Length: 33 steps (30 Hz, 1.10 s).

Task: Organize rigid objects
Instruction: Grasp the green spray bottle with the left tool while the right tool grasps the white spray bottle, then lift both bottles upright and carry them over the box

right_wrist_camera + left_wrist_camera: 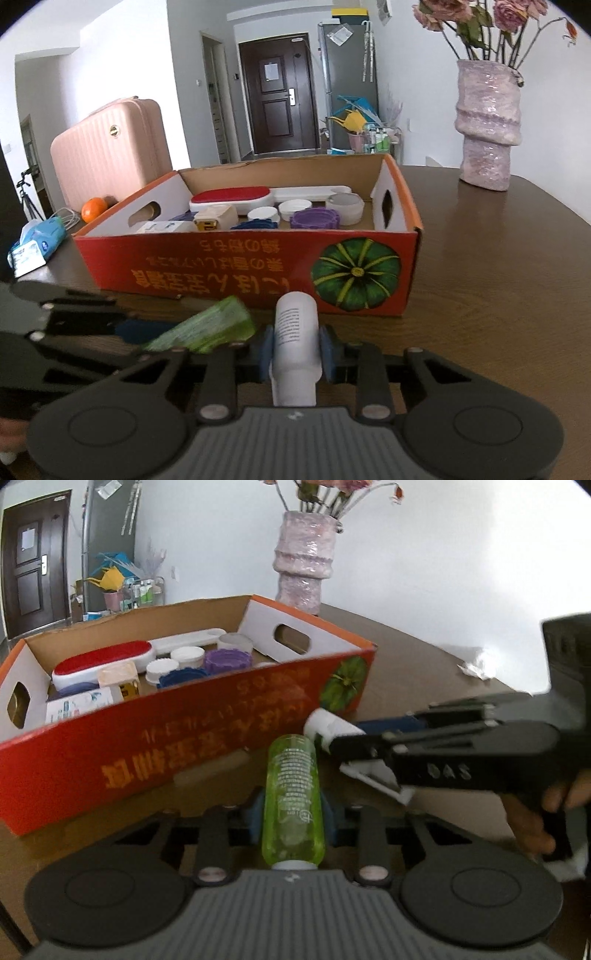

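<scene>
A clear green bottle [293, 797] lies lengthwise between the blue pads of my left gripper [293, 821], which is shut on it, cap end toward the camera. My right gripper [295, 356] is shut on a white bottle [297, 332] that points at the box. Both bottles are held side by side just in front of the red cardboard box [240, 273]. In the left wrist view the right gripper [365, 751] comes in from the right with the white bottle [328, 725]. The right wrist view shows the green bottle [210, 328] at lower left. The box holds several lids, jars and small cartons.
The box stands on a brown wooden table [498, 277]. A pink vase [487, 125] with dried flowers stands at the back right. Left of the box lie a tissue pack [37, 247] and an orange [94, 208], before a pink suitcase [110, 147]. Crumpled paper [476, 666] lies far right.
</scene>
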{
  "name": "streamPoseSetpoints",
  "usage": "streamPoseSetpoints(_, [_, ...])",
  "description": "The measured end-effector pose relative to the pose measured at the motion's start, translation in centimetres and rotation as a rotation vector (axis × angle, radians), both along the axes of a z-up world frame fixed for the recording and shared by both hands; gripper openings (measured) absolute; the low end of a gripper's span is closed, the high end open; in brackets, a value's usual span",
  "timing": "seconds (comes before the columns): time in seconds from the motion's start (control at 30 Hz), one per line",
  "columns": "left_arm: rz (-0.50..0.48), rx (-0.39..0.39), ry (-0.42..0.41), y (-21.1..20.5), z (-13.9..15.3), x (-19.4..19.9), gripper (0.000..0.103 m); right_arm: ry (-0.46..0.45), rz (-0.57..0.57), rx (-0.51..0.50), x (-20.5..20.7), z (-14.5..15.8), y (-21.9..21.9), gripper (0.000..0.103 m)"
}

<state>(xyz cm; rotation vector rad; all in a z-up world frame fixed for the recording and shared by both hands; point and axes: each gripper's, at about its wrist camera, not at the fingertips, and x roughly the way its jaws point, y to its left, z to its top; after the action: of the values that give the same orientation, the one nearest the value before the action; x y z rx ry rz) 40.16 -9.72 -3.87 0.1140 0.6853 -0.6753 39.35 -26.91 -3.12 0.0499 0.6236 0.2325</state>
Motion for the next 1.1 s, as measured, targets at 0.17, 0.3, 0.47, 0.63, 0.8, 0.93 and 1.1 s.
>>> streamPoseSetpoints(0.17, [0.009,0.033,0.004,0.5,0.3,-2.6,0.032,0.001,0.002,-0.015,-1.7,-0.2,0.2,0.027])
streamPoseSetpoints(0.3, [0.011,0.030,0.017,1.8,0.5,-4.7,0.032,-0.001,0.012,-0.025,-3.7,-0.2,0.7,0.027])
streamPoseSetpoints(0.47, [0.088,0.001,0.027,3.7,0.8,-8.0,0.032,0.005,0.015,-0.012,-7.1,0.0,1.0,0.027])
streamPoseSetpoints(0.63, [0.200,0.008,0.022,5.0,0.9,-11.1,0.032,0.000,0.039,-0.024,-10.6,-0.1,2.3,0.027])
streamPoseSetpoints(0.8, [0.271,0.003,0.009,5.3,0.5,-11.9,0.038,-0.005,0.059,-0.045,-12.2,-0.3,3.6,0.027])
streamPoseSetpoints(0.93, [0.307,0.028,-0.024,5.0,0.3,-12.1,0.031,-0.006,0.031,-0.049,-13.0,-0.4,3.7,0.027])
streamPoseSetpoints(1.1, [0.290,-0.018,-0.014,5.3,0.5,-13.2,0.031,-0.009,0.004,-0.026,-14.0,-0.4,3.2,0.027])
